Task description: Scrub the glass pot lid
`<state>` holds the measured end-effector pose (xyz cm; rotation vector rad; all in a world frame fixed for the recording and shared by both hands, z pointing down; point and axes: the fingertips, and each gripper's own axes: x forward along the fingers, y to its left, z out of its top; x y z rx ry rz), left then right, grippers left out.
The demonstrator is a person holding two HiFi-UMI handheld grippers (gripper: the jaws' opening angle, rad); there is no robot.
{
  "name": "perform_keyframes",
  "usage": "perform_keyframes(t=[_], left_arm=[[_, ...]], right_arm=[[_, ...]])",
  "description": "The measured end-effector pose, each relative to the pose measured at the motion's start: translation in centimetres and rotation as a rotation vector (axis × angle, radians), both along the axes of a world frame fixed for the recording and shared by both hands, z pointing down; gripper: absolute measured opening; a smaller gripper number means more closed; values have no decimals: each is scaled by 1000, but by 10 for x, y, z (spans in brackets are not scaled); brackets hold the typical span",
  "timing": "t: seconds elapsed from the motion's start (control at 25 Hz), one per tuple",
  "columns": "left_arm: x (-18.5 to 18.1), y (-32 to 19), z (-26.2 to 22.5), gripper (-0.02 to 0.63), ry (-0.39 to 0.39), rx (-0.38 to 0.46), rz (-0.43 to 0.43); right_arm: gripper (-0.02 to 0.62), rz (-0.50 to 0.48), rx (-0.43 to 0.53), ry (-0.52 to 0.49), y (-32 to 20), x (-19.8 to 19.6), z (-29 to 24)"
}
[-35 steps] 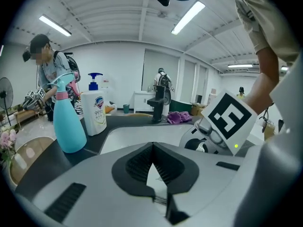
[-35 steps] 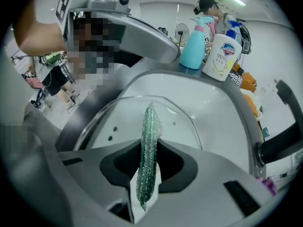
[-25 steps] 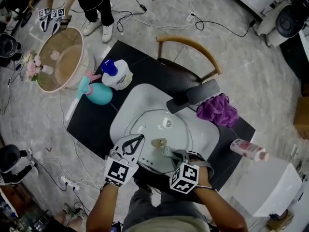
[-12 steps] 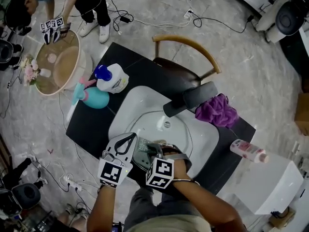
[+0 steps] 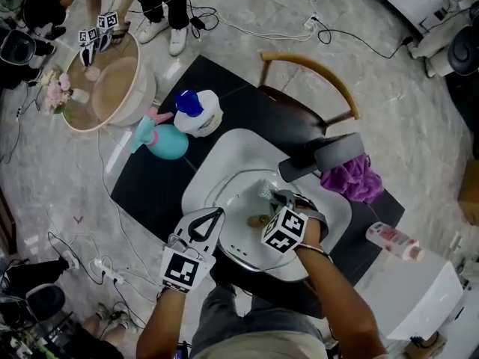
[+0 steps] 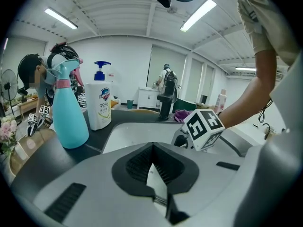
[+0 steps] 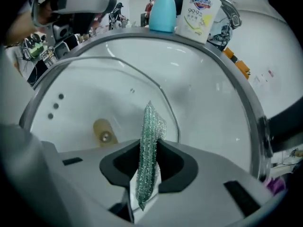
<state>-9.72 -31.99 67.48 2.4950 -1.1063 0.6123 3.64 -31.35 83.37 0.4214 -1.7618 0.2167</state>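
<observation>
Right gripper (image 7: 147, 148) clamping green scrubber (image 7: 150, 124) over glass pot lid (image 7: 118, 105) in basin (image 7: 213, 89), left gripper (image 6: 151, 148) pinching lid rim, basin-side bottle (image 6: 100, 105) marked "99.9"

Faucet (image 5: 322, 158) overhangs the sink's (image 5: 221, 154) far rim; near side open.

One sink (image 5: 217, 163), and in it one glass pot lid (image 5: 233, 209). Over the sink, two grippers: left gripper (image 5: 213, 215), right gripper (image 5: 275, 194), and one green scrub pad (image 5: 266, 191). On its rim, one black faucet (image 5: 322, 157). Left of the sink, two bottles: spray bottle (image 5: 165, 142), pump bottle (image 5: 200, 114). Right of it, one purple cloth (image 5: 352, 178) and one pink-capped bottle (image 5: 394, 241). Behind it, one wooden chair (image 5: 310, 69).
</observation>
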Motion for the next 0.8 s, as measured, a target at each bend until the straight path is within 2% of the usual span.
perform_keyframes(t=[0.12,0.28,0.4,0.52,0.8], left_arm=[[3,0,0,12,7,-13,7],[11,-2,-1,12,-3,9,42],[12,-3,-4,12,-2,13,49],[9,-2,-7,12,-2,15,46],[-10,8,-13,12,-11,19,18]], right_arm=[[91,9,-77,36,26,31,-4],[89,-27,-178,16,78,35,-28],[91,-73,-195,-38,114,14,-52],[91,-104,-174,-120,129,-22,-72],[91,-119,-101,-220,94,-92,-75]])
